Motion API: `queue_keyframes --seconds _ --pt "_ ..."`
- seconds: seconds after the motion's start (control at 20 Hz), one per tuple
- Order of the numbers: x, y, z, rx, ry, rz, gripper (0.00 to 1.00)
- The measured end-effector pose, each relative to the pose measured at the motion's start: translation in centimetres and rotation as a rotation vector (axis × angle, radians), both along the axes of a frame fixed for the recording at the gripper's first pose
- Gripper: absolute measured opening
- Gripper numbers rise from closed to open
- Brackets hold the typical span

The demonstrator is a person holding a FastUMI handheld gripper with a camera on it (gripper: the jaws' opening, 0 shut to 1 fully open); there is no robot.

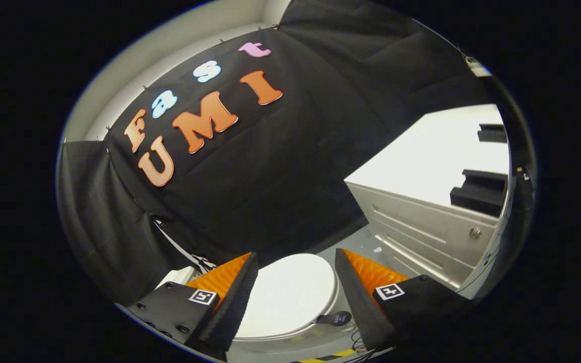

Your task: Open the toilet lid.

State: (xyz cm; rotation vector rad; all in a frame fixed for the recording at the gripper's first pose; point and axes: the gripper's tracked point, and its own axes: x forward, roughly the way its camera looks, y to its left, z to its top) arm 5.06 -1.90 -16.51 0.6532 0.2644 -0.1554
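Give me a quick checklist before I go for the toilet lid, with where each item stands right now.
1. Toilet lid closed and flat: ok, not lifted yet.
2. Gripper open: ok, fingers spread wide and holding nothing.
3. Lid lined up between the fingers: ok, it sits in the gap, beyond the tips.
4. Fingers touching the lid: not ok, they hang apart from it.
5. Black tab at the lid's rim as a grab point: cannot tell whether it is fixed to the lid.
6. White cabinet clear of the lid's swing: cannot tell.
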Motion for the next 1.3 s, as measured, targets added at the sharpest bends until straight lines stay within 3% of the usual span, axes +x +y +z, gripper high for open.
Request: queue_keyframes --seconds 0.15,0.3,0.4,0.55,0.7,1.0,1.3 --pt "0.2 -0.4 -4.3 -0.021 0.047 0.057 0.99" --pt "-1.5 0.4 -9.5 0.049 0.153 0.131 0.98" --pt "-1.9 0.3 -12.3 0.080 0.202 0.134 0.99" --pt "0.1 -0.6 -13.5 0.120 0.178 0.087 0.99" --pt "-0.5 1.8 -14.1 0.158 0.228 0.184 0.99" --pt "-0.6 1.3 -16.8 0.163 0.311 0.132 0.98" --pt "-2.8 2.7 -21.3 0.321 0.489 0.144 0.97"
